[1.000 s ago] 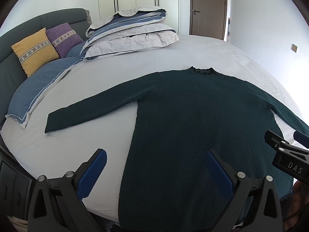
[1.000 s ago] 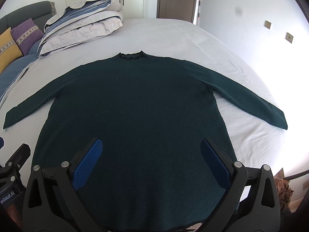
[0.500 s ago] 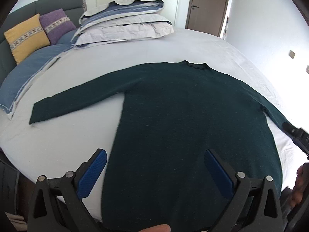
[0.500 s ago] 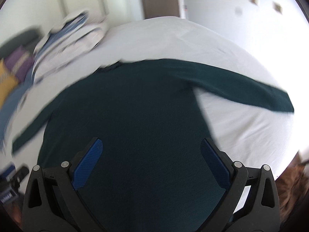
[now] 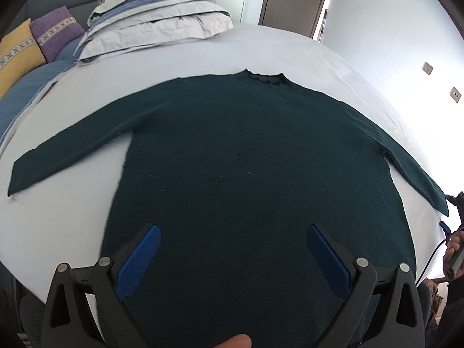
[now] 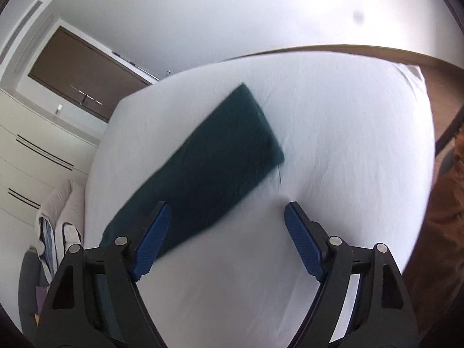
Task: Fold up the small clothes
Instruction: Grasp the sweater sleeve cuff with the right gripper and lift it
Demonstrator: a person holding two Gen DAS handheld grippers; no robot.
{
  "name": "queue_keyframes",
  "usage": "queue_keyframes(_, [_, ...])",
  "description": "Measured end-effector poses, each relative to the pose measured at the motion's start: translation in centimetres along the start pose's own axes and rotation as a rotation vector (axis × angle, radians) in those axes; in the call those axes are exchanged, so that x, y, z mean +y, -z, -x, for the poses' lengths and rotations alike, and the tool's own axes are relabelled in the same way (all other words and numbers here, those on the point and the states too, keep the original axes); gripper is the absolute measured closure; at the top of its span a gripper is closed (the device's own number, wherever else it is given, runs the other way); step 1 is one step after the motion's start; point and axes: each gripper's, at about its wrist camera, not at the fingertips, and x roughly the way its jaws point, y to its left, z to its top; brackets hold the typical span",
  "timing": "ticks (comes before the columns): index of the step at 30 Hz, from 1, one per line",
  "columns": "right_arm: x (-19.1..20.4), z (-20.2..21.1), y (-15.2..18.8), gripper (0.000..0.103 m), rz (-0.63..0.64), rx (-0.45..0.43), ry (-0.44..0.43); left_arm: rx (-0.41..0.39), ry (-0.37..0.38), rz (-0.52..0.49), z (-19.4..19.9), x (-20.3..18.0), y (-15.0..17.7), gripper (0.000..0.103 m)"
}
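Sweater (image 5: 255,174) matt dark-green knit; bed sheet (image 6: 333,133) smooth white cloth; door (image 5: 293,0) brown wood.

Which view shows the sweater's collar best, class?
The left wrist view: the sweater lies flat on the bed, its collar in plain sight. The right wrist view shows only one blurred sleeve, no collar.

One dark green sweater (image 5: 246,174) lies flat ahead of the left tongs (image 5: 232,258); it has two sleeves. One sleeve (image 6: 208,168) lies ahead of the right tongs (image 6: 226,232). Two tongs are present, each with two blue pads. Two cushions sit far left of the left tongs: one yellow (image 5: 16,55), one purple (image 5: 56,33). One stack of folded bedding (image 5: 156,20) lies beyond the sweater. One door (image 5: 293,0) stands behind it.
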Motion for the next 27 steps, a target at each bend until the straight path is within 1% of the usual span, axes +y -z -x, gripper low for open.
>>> queue_keyframes(1, [0.1, -0.6, -0.7, 0.025, 0.002, -0.007, -0.012, 0.002, 0.005, 0.003, -0.2, -0.1, -0.2, 0.000])
queue_keyframes(2, [0.2, -1.3, -1.2, 0.033, 0.009, -0.004, -0.019, 0.005, 0.015, 0.009, -0.4, -0.2, -0.3, 0.000])
queue_keyframes(3, [0.4, -2.0, -1.5, 0.047, 0.018, 0.008, -0.015, 0.006, 0.027, 0.020, -0.6, -0.2, -0.5, 0.000])
queue_keyframes(4, [0.6, -2.7, -1.9, 0.053, 0.027, 0.020, -0.008, 0.000, 0.032, 0.032, -0.9, -0.2, -0.7, 0.000])
queue_keyframes(6, [1.2, -3.7, -2.5, 0.078, 0.054, 0.034, 0.001, -0.013, 0.050, 0.064, -1.2, 0.3, -1.0, 0.000])
queue_keyframes(8, [2.7, -4.5, -3.2, 0.088, 0.093, 0.042, 0.016, 0.003, 0.063, 0.104, -1.7, 1.1, -1.2, 0.000])
queue_keyframes(11, [6.5, -4.9, -4.0, 0.094, 0.168, 0.020, 0.014, 0.054, 0.026, 0.091, -2.7, 1.8, -1.6, 0.000])
queue_keyframes(12, [7.4, -5.0, -4.6, 0.095, 0.206, 0.009, 0.007, 0.066, 0.027, 0.097, -2.9, 2.3, -1.7, 0.000])
queue_keyframes(13, [9.2, -5.2, -4.5, 0.095, 0.248, 0.005, 0.000, 0.067, 0.042, 0.114, -3.0, 3.0, -1.8, 0.000])
queue_keyframes(15, [13.7, -5.6, -3.7, 0.095, 0.358, -0.002, -0.019, 0.055, 0.057, 0.142, -2.9, 4.2, -1.7, 0.000])
queue_keyframes(17, [19.5, -6.2, -1.7, 0.096, 0.471, 0.002, -0.044, 0.059, 0.073, 0.174, -3.0, 5.5, -1.9, 0.000])
queue_keyframes(18, [22.0, -6.6, -0.5, 0.096, 0.529, 0.008, -0.061, 0.063, 0.092, 0.194, -3.1, 6.2, -1.9, 0.000])
queue_keyframes(21, [29.8, -8.2, 4.2, 0.096, 0.711, 0.038, -0.114, 0.057, 0.124, 0.252, -3.3, 8.3, -2.1, 0.000])
queue_keyframes(22, [32.2, -8.2, 7.8, 0.096, 0.767, 0.058, -0.136, 0.052, 0.126, 0.264, -3.3, 8.8, -2.2, 0.000])
queue_keyframes(24, [37.3, -9.6, 13.3, 0.096, 0.874, 0.109, -0.185, 0.038, 0.127, 0.291, -3.2, 10.2, -2.3, 0.000])
queue_keyframes(25, [39.4, -10.2, 15.7, 0.096, 0.919, 0.130, -0.203, 0.032, 0.124, 0.306, -3.2, 10.9, -2.5, 0.000])
queue_keyframes(26, [40.4, -10.0, 19.8, 0.096, 0.970, 0.149, -0.218, 0.029, 0.121, 0.319, -3.3, 11.4, -2.5, 0.000])
queue_keyframes(27, [42.2, -10.9, 22.5, 0.096, 1.016, 0.173, -0.232, 0.023, 0.123, 0.337, -3.3, 12.2, -2.6, 0.000])
